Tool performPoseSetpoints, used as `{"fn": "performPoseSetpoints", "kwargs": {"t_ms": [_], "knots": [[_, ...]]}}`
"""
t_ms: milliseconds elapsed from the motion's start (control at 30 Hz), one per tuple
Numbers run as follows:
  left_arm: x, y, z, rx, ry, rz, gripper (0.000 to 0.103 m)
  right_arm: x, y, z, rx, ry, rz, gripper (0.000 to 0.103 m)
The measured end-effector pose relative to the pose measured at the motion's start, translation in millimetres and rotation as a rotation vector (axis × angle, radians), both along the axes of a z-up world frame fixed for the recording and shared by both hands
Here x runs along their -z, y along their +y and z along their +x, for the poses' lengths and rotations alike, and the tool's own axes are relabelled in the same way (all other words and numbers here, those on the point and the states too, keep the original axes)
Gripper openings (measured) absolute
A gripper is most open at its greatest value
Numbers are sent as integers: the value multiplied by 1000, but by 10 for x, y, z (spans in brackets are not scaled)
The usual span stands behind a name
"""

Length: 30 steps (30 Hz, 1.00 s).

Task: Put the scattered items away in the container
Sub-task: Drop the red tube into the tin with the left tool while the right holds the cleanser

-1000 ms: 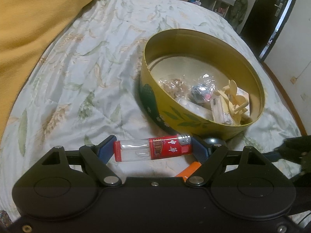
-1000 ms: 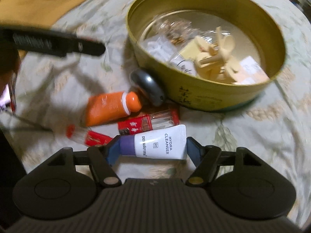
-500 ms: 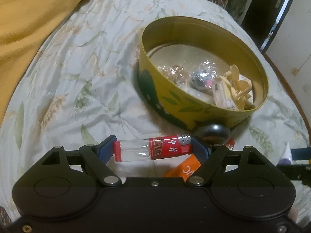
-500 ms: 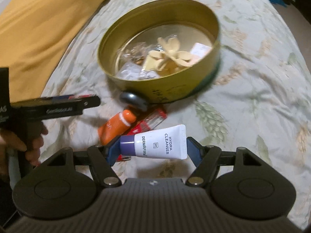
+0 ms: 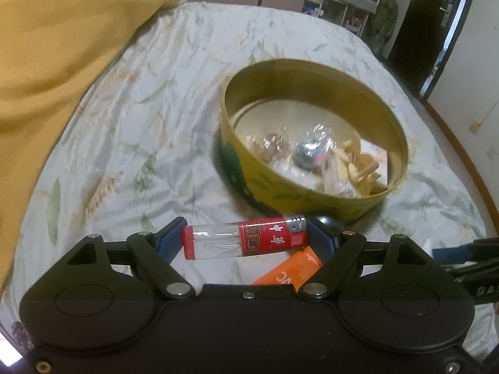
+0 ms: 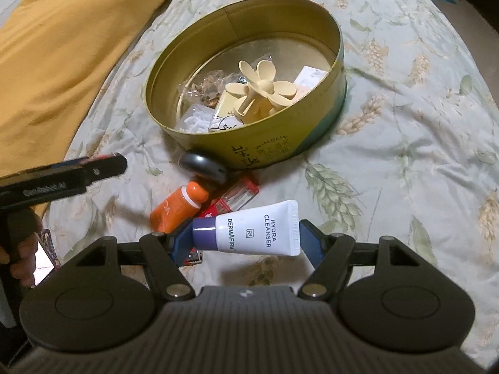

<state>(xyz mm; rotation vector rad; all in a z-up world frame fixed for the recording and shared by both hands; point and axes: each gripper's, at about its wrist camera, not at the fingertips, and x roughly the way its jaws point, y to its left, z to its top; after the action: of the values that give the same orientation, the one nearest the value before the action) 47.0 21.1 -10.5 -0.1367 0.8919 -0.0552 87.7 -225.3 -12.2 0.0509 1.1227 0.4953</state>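
A round yellow-green tin [image 5: 299, 193] [image 6: 280, 143] sits on the bed and holds a cream flower-shaped clip [image 6: 259, 90], clear packets and small cards. My left gripper [image 5: 246, 240] is shut on a red and clear lighter [image 5: 246, 238], held crosswise above the bedspread, short of the tin. My right gripper [image 6: 246, 233] is shut on a white cleanser tube [image 6: 249, 227] with a purple cap, also held crosswise near the tin. On the bedspread in front of the tin lie an orange tube [image 6: 177, 205] [image 5: 290, 271], a second red lighter [image 6: 230, 199] and a dark grey rounded case [image 6: 202, 168].
A yellow blanket [image 5: 62, 62] [image 6: 62, 46] covers the bed's left side. The floral bedspread [image 6: 405, 124] spreads right of the tin. A hand [image 6: 21, 249] holds the left gripper's handle at the right wrist view's left edge. Furniture and a dark door [image 5: 436, 25] stand beyond the bed.
Both grippers rose and drew back from the tin, each still holding its item. The right wrist view rolled, so the tin shifted from upper right to the centre.
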Motion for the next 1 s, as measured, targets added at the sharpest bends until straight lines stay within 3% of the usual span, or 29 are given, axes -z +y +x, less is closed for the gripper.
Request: {"fn": "performPoseSetpoints", "kwargs": {"t_ms": [200,733,1000], "knots": [[-125,-74,71,7,1,9,81,-26,-23,18,-4,-1,34,72],[-761,-431,593,109,-106,121,81,-84,-134,98,18,-8,85,72],[-694,-725,1023,154,-77,172,81,-80,-239,211,51,-3,114,72]]}}
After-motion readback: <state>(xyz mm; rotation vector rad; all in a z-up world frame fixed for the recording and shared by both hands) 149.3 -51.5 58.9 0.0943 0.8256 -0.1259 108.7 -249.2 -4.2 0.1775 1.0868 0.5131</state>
